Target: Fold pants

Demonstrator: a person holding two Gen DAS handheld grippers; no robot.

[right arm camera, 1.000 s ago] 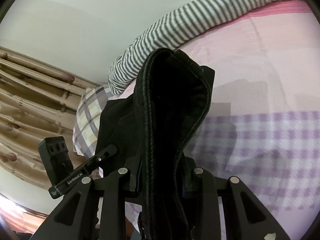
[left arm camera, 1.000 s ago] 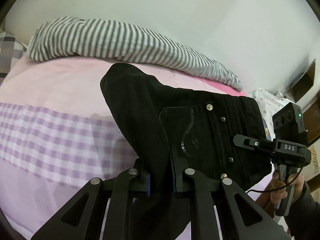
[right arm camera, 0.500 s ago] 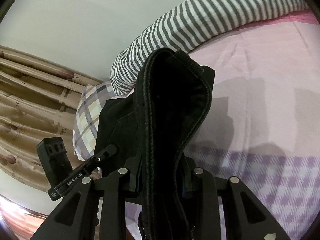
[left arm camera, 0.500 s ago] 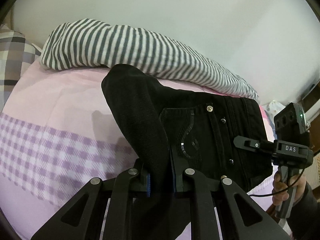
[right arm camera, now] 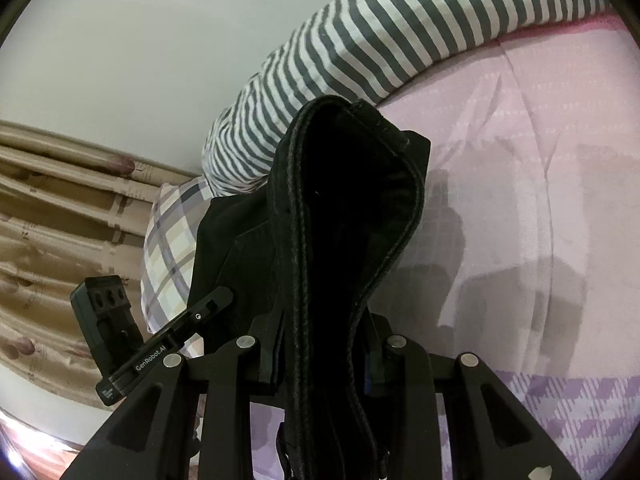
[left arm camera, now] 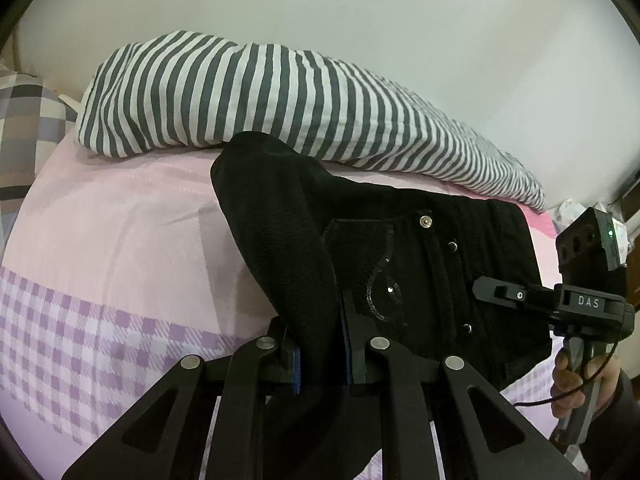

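Pants [left arm camera: 432, 280]: one pair, black, held up off a pink bed sheet [left arm camera: 120, 220] by two grippers, one at each end of the waistband. Left gripper [left arm camera: 320, 360]: fingers pinched on a thick fold of the black fabric, blue pads just visible either side. Right gripper [right arm camera: 320, 364]: fingers clamped on a bunched, seamed edge of the same garment, which rises in a hump ahead of the camera.

Counts: one striped grey-and-white duvet [left arm camera: 280, 92] along the far edge of the bed; one plaid pillow [right arm camera: 176, 248]; sheet has one band of purple check [left arm camera: 80, 340] nearer the cameras. On the pants' front, one silver waist button [left arm camera: 425, 221] and two small dark studs below it.

Writing: "DAS" on the body of the right gripper as seen from the left wrist view [left arm camera: 588, 302]; "GenRobot.AI" on the left gripper's finger as seen from the right wrist view [right arm camera: 150, 358].

View differences: left wrist view alone shows the fly, pocket stitching and a person's hand [left arm camera: 576, 380] on the right gripper's handle, with a cable. Right wrist view alone shows tan curtains [right arm camera: 60, 220] at far left and shadows on the sheet.
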